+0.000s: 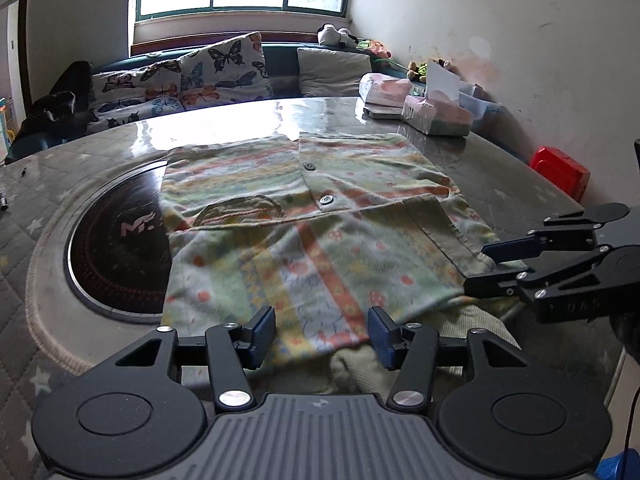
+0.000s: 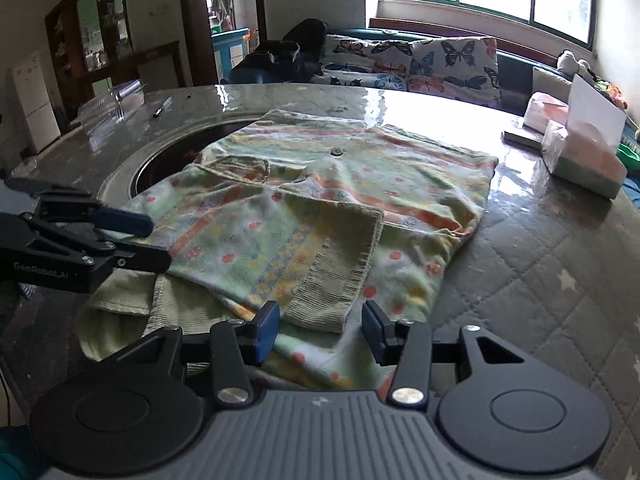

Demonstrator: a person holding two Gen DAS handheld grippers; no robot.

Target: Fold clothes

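A pastel shirt [image 1: 304, 216] with green, orange and yellow stripes and dark buttons lies flat on the table, its lower part folded up over the chest. In the right wrist view the same shirt [image 2: 360, 176] has a sleeve with a ribbed cuff [image 2: 336, 292] laid across it. My left gripper [image 1: 322, 336] is open at the shirt's near edge, the cloth lying loose between its fingers. My right gripper [image 2: 320, 332] is also open over the near hem by the cuff. Each gripper shows in the other's view, the right gripper [image 1: 494, 268] and the left gripper [image 2: 146, 240], with jaws apart at the shirt's side edges.
A pale green ribbed garment [image 2: 120, 300] lies under the shirt at the table's near edge. A dark round cooker plate [image 1: 116, 248] is set into the table [image 1: 248, 120]. Tissue packs [image 1: 436, 114] stand at the far right, a red box [image 1: 560, 172] beyond the edge, a pen [image 2: 161, 107] far left.
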